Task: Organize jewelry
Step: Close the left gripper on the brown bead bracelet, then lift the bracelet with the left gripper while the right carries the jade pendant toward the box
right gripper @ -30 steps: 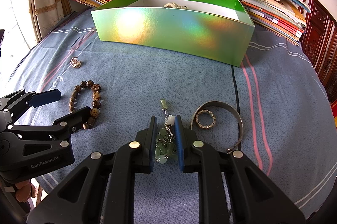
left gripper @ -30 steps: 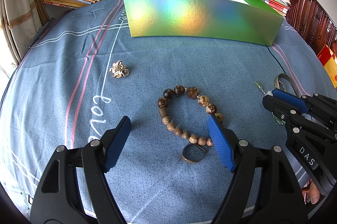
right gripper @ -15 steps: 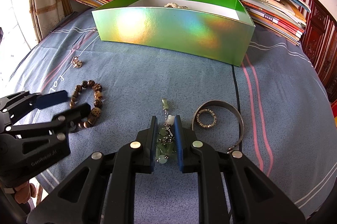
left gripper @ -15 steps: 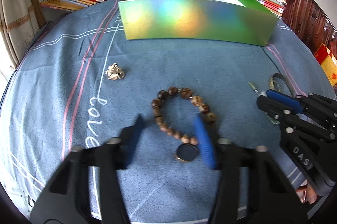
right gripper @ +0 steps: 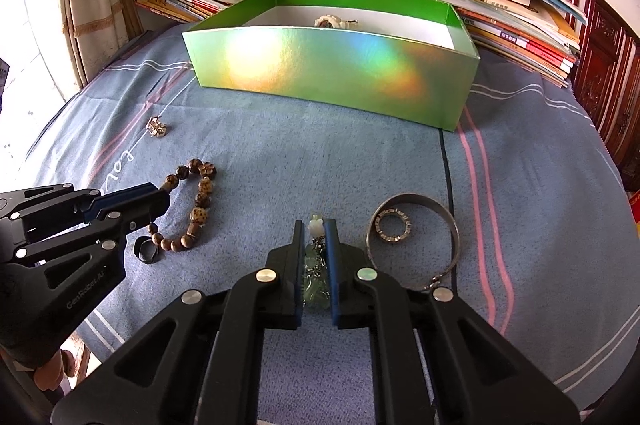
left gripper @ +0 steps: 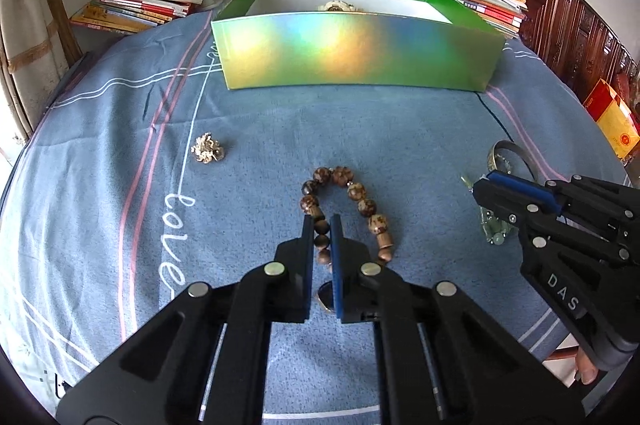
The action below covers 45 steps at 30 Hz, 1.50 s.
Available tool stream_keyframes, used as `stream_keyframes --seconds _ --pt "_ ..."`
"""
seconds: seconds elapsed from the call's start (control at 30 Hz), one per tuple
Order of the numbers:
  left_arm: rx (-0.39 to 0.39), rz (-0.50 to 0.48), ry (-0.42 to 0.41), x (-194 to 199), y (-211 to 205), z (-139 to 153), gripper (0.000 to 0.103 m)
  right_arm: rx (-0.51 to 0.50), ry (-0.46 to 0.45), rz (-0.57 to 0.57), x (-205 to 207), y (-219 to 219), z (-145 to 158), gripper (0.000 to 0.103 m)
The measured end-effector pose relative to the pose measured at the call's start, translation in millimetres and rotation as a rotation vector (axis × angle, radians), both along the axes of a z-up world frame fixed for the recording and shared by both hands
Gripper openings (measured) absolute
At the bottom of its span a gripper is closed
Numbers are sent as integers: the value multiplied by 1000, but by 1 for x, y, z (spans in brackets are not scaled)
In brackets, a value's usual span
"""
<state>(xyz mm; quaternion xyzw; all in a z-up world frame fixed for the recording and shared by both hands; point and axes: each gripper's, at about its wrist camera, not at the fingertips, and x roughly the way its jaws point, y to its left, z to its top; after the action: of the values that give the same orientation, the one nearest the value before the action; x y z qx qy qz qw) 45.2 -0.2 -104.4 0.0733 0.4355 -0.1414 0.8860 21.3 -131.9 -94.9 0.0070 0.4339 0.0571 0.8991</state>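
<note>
A brown wooden bead bracelet [left gripper: 362, 197] lies on the blue bedspread, seen also in the right wrist view [right gripper: 199, 203]. My left gripper [left gripper: 322, 225] is shut on its left strand; it shows from the side in the right wrist view [right gripper: 160, 201]. My right gripper [right gripper: 315, 231] is shut on a pale green jade bead piece [right gripper: 316, 267], seen also in the left wrist view [left gripper: 494, 231] under that gripper [left gripper: 480, 189]. A shiny green box [right gripper: 332, 73] stands behind, open, with a white piece [right gripper: 334, 22] inside.
A small silver cluster [left gripper: 208, 149] lies to the left. A dark ring [right gripper: 146, 251] lies by the bracelet. A silver bangle [right gripper: 454, 227] with a small ring [right gripper: 394, 226] inside lies right of my right gripper. Book stacks [right gripper: 516, 25] line the back.
My left gripper has moved forward and closed from wide open onto the bead bracelet's left strand. My right gripper has stayed shut on the jade piece.
</note>
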Motion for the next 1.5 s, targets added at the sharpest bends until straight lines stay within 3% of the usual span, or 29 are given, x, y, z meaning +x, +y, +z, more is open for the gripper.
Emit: stream_keyframes --seconds 0.43,0.67,0.73,0.83,1.0,1.2,1.27,1.5 --pt "-49 49 -45 10 35 29 8 25 -98 -53 -4 -25 40 8" --pt "-61 50 -54 8 37 37 8 33 -102 -64 -6 -33 44 8" --pt "-56 47 -51 8 35 36 8 23 -82 -51 -5 -30 39 12" --pt "-56 42 -37 9 33 31 8 15 -33 -9 -1 -17 24 30" --pt "-52 30 -18 9 29 24 8 -18 30 24 5 -1 2 31" --pt "-53 21 3 12 26 15 8 -35 33 42 6 7 -5 19" --pt "-54 20 11 13 24 13 8 -23 28 45 6 6 -2 6" --pt "-77 22 -31 12 31 33 8 6 -56 31 1 -4 31 6"
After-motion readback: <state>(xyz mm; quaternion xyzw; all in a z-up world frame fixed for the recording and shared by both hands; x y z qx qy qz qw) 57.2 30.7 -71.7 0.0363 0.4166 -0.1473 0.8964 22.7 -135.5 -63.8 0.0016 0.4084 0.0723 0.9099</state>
